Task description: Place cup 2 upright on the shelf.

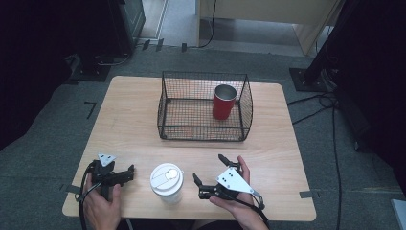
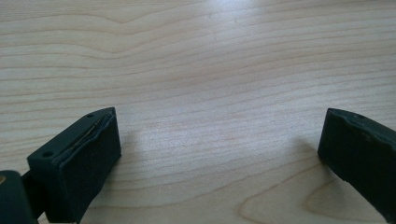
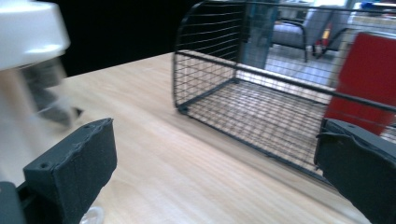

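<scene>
White lidded paper cup [image 1: 167, 182] stands upright near the table's front edge.

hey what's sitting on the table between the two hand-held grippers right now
In the high view, a white lidded cup stands between the left hand-held gripper and the right hand-held gripper, touching neither.

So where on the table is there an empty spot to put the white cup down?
Bare wood lies left of the wire basket, right of it toward the table edge, and in the strip between the basket and the white cup. It is crowded at the near edge: left gripper and right gripper flank the cup. The red cup sits inside the basket.
</scene>
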Demonstrator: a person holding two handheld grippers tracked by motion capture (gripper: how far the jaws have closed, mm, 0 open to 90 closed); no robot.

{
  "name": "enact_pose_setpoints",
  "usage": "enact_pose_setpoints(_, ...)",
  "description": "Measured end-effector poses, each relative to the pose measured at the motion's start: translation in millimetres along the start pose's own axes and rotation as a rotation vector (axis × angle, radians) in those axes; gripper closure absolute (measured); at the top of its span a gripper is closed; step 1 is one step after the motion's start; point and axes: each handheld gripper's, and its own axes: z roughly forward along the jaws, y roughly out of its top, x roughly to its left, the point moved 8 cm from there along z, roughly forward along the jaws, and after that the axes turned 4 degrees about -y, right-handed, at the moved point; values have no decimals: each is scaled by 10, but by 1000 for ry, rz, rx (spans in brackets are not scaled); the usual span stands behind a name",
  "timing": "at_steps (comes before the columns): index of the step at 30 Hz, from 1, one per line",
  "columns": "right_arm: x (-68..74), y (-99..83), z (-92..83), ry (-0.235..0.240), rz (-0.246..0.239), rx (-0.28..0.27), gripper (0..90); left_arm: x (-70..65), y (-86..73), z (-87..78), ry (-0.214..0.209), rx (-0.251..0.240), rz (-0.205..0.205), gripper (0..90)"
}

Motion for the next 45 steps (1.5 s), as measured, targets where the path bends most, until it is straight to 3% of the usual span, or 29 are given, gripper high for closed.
enact_pose_setpoints(10,332,-54,-63,105,-13,12,0,0,0,0,0,0,0,0)
enact_pose_setpoints(29,644,-52,-160,225,-1,9,3,-1,3,2,2,2,-2,0)
enact_pose_setpoints(45,876,32,-101,307,-4,4,124,-1,3,2,2,2,-1,0)
